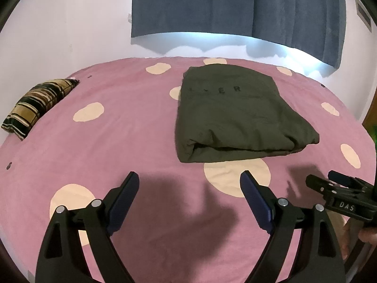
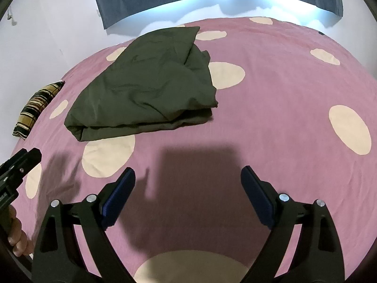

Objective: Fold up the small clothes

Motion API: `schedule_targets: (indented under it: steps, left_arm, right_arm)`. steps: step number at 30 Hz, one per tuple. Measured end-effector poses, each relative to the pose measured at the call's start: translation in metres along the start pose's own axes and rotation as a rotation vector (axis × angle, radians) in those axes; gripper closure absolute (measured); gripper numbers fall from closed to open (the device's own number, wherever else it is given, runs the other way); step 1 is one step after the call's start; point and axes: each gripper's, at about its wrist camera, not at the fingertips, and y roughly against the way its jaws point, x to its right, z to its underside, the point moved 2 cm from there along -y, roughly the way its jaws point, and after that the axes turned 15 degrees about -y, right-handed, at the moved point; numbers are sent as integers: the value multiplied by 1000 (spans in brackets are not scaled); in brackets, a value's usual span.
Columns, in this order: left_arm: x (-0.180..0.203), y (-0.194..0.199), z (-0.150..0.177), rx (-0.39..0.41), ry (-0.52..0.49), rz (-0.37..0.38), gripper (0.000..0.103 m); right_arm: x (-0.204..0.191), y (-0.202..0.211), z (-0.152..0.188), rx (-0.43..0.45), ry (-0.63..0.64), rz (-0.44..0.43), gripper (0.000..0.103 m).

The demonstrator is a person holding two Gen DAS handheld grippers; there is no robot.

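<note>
Garment (image 1: 235, 115), dark green, lies folded on the pink sheet (image 1: 132, 127) with cream dots, ahead of both your grippers and touching neither. Your left gripper (image 1: 189, 202) has its fingers spread wide and holds nothing. Your right gripper (image 2: 188, 195) is also wide and holds nothing. Both hover above the sheet, side by side. A striped pillow (image 1: 37, 105) lies far left near the wall, under the blue curtain (image 1: 235, 7).

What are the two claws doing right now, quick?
Left claw: open, holding nothing.
Right claw: open, holding nothing.
</note>
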Motion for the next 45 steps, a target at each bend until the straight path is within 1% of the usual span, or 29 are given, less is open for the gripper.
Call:
schedule_targets:
  steps: [8, 15, 24, 40, 43, 45]
  left_arm:
    - [1, 3, -1, 18, -12, -4, 17]
    - [1, 2, -1, 9, -15, 3, 17]
    - [2, 2, -1, 18, -19, 5, 17]
    - [4, 3, -1, 14, -19, -4, 17]
    - [6, 5, -2, 35, -37, -21, 17]
    - [8, 9, -1, 67, -46, -51, 17]
  right_arm:
    - [-2, -2, 3, -3, -2, 2, 12]
    - [-5, -2, 6, -7, -3, 4, 12]
    - [-7, -1, 9, -6, -7, 5, 12]
    - [-11, -1, 13, -8, -15, 8, 12]
    - [-12, -1, 13, -8, -12, 8, 12]
    - [-13, -1, 15, -7, -16, 9, 12]
